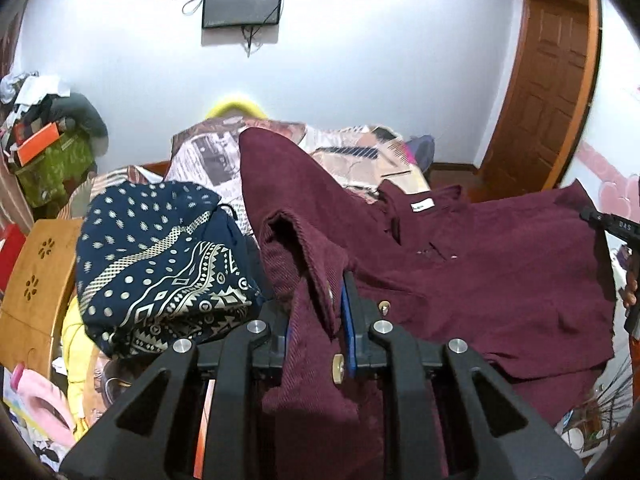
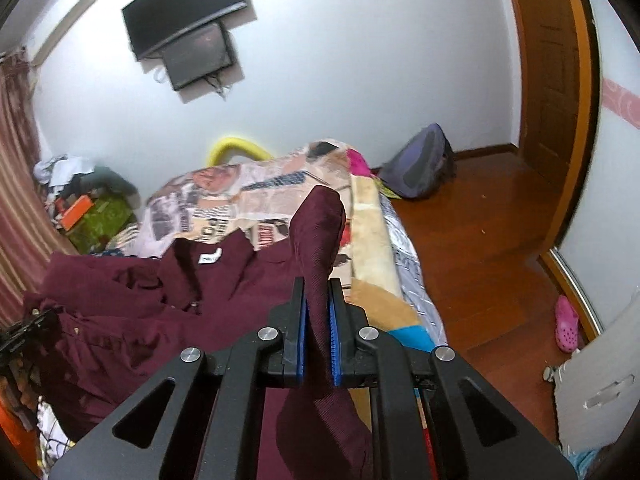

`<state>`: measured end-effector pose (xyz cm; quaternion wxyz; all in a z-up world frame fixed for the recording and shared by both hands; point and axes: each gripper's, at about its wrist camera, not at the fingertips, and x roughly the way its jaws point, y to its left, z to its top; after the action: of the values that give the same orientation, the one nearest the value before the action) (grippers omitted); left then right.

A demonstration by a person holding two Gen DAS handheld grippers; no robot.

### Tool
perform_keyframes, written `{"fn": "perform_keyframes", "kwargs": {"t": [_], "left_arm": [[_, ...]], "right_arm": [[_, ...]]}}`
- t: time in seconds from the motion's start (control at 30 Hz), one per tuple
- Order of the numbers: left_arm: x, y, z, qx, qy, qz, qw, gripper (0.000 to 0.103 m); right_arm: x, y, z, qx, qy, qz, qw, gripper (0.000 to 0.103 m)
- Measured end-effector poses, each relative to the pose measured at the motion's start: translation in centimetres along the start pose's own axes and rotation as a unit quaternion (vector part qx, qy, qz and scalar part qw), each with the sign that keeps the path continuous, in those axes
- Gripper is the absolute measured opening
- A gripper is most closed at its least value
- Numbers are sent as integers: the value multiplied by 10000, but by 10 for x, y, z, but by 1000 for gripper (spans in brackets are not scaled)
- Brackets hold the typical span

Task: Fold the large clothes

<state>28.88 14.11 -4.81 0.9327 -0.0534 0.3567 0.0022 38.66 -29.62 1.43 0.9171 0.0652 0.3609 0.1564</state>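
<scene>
Both tongs clamp the maroon shirt (image 1: 480, 264): left gripper (image 1: 316, 320) on a buttoned edge, right gripper (image 2: 318, 320) on a bunched corner. Shirt body hangs between them over the patterned bed (image 2: 372, 216), collar away from both, neither hand nearer.

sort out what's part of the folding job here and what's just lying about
Job: maroon shirt, left claw and right claw, both shut on it.

Lying about: navy patterned cloth, backpack, pink shoe, printed bedspread.

Black left gripper (image 1: 316, 308), right gripper (image 2: 318, 312): blue pads, silver screws
</scene>
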Motion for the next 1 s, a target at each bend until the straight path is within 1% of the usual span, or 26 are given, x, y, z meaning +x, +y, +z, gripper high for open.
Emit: {"fn": "perform_keyframes", "kwargs": {"t": [0.13, 0.27, 0.4, 0.5, 0.63, 0.73, 0.77, 0.8, 0.87, 0.93, 1.0], "left_arm": [[38, 8, -6, 3, 334, 190, 9993, 18], [73, 32, -20, -357, 728, 375, 9960, 19], [92, 55, -32, -788, 990, 236, 9917, 24], [95, 57, -41, -820, 1090, 257, 9903, 28], [92, 53, -46, -670, 1116, 413, 9906, 32], [88, 52, -46, -637, 1110, 472, 9907, 39], [82, 52, -47, -597, 1055, 550, 9911, 41], [79, 51, -46, -559, 1022, 606, 9913, 43], [68, 50, -46, -478, 947, 689, 9920, 47], [54, 49, -48, -419, 866, 715, 9928, 51], [40, 50, -51, -393, 815, 712, 9933, 60]], "right_arm": [[33, -13, -8, 132, 373, -248, 9989, 8], [68, -33, -25, 239, 855, -627, 9941, 8], [86, -57, -39, 420, 1264, -766, 9881, 10], [91, -61, -45, 344, 1464, -854, 9849, 11], [80, -60, -46, 151, 1542, -1094, 9819, 11], [65, -58, -47, 85, 1503, -966, 9839, 12], [57, -55, -48, 28, 1454, -977, 9845, 12], [50, -52, -49, -69, 1411, -1001, 9849, 14], [35, -43, -52, -264, 1305, -999, 9861, 21], [18, -33, -57, -403, 1154, -972, 9877, 39], [-2, -23, -62, -496, 924, -932, 9901, 49]]}}
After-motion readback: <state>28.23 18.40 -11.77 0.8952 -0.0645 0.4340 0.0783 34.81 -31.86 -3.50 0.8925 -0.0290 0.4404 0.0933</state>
